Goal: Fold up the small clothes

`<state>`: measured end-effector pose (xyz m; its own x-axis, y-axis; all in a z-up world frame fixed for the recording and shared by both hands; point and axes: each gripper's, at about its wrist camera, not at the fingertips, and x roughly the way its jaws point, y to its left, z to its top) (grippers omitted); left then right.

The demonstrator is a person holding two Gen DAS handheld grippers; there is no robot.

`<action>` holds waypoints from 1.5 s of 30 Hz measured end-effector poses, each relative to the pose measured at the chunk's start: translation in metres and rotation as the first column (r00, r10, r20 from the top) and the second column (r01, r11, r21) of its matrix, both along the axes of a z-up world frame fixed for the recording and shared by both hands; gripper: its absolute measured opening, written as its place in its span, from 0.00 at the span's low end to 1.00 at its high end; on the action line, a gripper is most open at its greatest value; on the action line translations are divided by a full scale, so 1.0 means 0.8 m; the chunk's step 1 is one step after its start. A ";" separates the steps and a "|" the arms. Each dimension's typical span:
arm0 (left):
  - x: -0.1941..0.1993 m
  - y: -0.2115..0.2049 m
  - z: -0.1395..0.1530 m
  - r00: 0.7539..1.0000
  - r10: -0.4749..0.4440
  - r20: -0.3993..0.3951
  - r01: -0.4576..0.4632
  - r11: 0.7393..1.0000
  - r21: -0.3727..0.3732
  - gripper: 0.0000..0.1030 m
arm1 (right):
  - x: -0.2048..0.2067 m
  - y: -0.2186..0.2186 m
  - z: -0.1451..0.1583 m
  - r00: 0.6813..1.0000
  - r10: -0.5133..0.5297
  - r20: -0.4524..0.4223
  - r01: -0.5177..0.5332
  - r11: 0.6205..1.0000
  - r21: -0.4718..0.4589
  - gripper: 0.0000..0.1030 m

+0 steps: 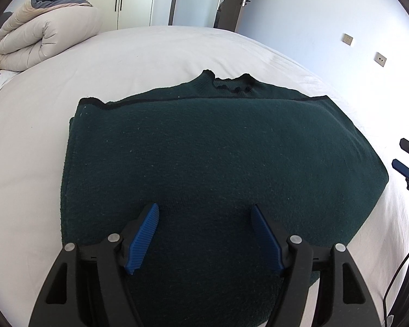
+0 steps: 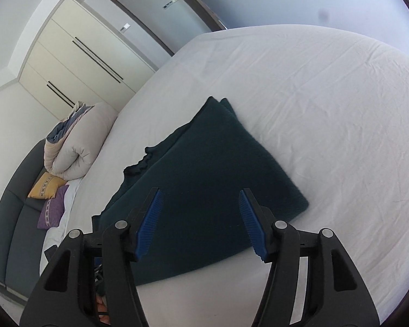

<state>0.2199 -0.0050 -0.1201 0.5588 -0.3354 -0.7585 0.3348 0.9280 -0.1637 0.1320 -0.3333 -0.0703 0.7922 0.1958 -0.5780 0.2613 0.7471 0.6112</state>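
A dark green knit sweater (image 1: 204,147) lies folded flat on the white bed sheet (image 1: 150,54), its collar (image 1: 231,83) at the far edge. My left gripper (image 1: 204,209) is open and empty, just above the sweater's near part. My right gripper (image 2: 199,196) is open and empty, above the sweater (image 2: 204,169) near its front edge. The right gripper's blue fingertip also shows at the right edge of the left wrist view (image 1: 402,167), off the sweater's right side.
A rolled beige duvet (image 1: 43,35) sits at the bed's far left. Yellow (image 2: 45,185) and purple (image 2: 51,209) cushions lie by a dark headboard (image 2: 11,218). Cream wardrobes (image 2: 76,62) and a door (image 1: 231,0) stand beyond the bed.
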 end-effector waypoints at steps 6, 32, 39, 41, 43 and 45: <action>-0.001 0.000 0.000 1.000 -0.003 0.001 0.003 1.000 -0.004 0.71 | 0.004 0.034 0.006 0.998 0.064 -0.006 -0.064 0.998 0.014 0.56; 0.000 -0.004 -0.001 1.000 -0.017 0.003 0.017 1.000 -0.003 0.76 | -0.001 0.102 0.008 0.978 0.201 -0.050 -0.201 0.980 -0.004 0.56; -0.001 0.001 0.003 1.000 -0.014 0.006 0.014 0.999 -0.031 0.78 | -0.005 0.117 0.017 0.969 0.240 -0.052 -0.242 0.970 -0.024 0.56; 0.000 0.015 0.012 1.000 -0.001 -0.011 0.000 0.994 -0.109 0.78 | -0.006 0.120 0.022 0.967 0.249 -0.048 -0.251 0.967 -0.035 0.56; 0.001 0.047 0.030 0.999 0.038 -0.015 -0.041 0.970 -0.241 0.80 | -0.007 0.121 0.029 0.965 0.259 -0.037 -0.260 0.965 -0.040 0.56; 0.003 0.089 0.049 0.993 0.116 0.009 -0.106 0.940 -0.323 0.93 | -0.007 0.122 0.037 0.962 0.271 -0.022 -0.271 0.961 -0.044 0.57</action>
<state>0.2221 0.0660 -0.0813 0.6256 -0.4936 -0.6041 0.2412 0.8588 -0.4520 0.1268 -0.2360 -0.0403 0.7039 0.3745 -0.6036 0.0543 0.8189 0.5714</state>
